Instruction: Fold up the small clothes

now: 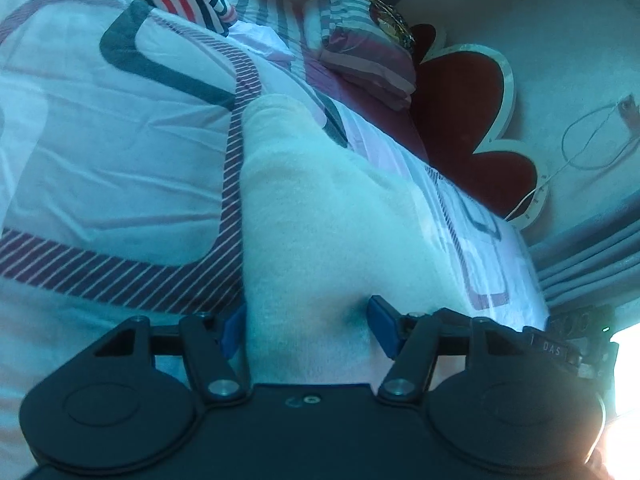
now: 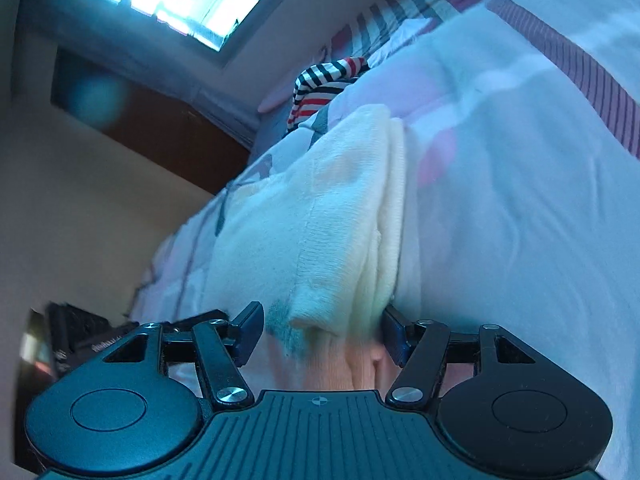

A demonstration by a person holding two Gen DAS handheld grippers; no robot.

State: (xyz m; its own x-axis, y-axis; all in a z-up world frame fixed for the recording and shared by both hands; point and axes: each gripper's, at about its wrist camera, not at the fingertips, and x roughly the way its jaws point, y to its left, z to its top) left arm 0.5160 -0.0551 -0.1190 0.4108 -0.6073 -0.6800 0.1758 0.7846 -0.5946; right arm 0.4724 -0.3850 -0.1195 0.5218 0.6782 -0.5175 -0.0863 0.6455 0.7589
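The cream garment (image 1: 320, 216) runs lengthwise away from both grippers; left gripper (image 1: 308, 330) and right gripper (image 2: 324, 332) jaws straddle its near edge, apparently unclamped.

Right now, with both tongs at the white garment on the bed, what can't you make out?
- White garment: its near end, both views, hidden behind the tool bodies.
- Left tongs, right tongs: whether the pads press the cloth between them.
- Striped garment: mostly hidden behind a bedcover fold.
- Cloth's true colour: blue cast.
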